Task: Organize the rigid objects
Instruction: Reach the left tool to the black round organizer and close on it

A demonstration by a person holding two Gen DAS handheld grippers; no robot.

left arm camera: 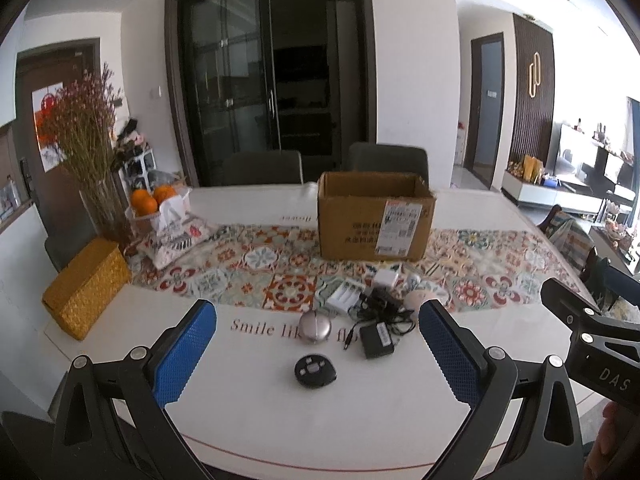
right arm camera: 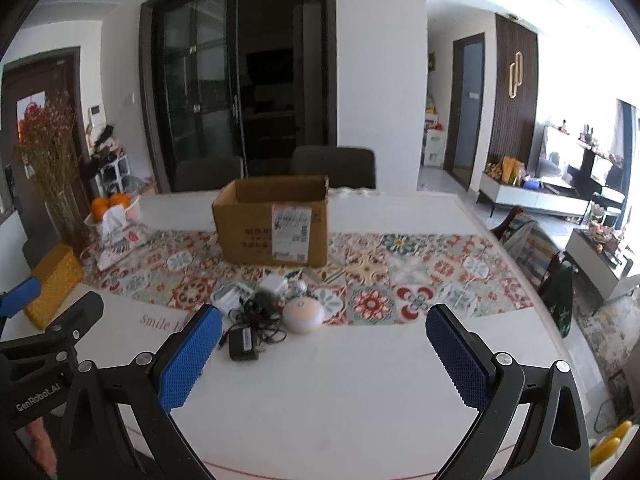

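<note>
both claws, left claw [left arm camera: 318, 344] and right claw [right arm camera: 324, 346], hang wide and empty over the bench [left arm camera: 280, 408]. tangled adapter cord [left arm camera: 390, 314] could drag neighbouring gadgets if lifted toward the cardboard box [left arm camera: 374, 220].

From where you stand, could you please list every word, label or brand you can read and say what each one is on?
"Smile li..." on the white table cover; the rest is hidden by the silver round device.
"DAS" on the right hand-held gripper.
"GenRobot.AI" on the left hand-held gripper.
Cardboard box: the shipping label and printed characters are too blurred to read.
</note>
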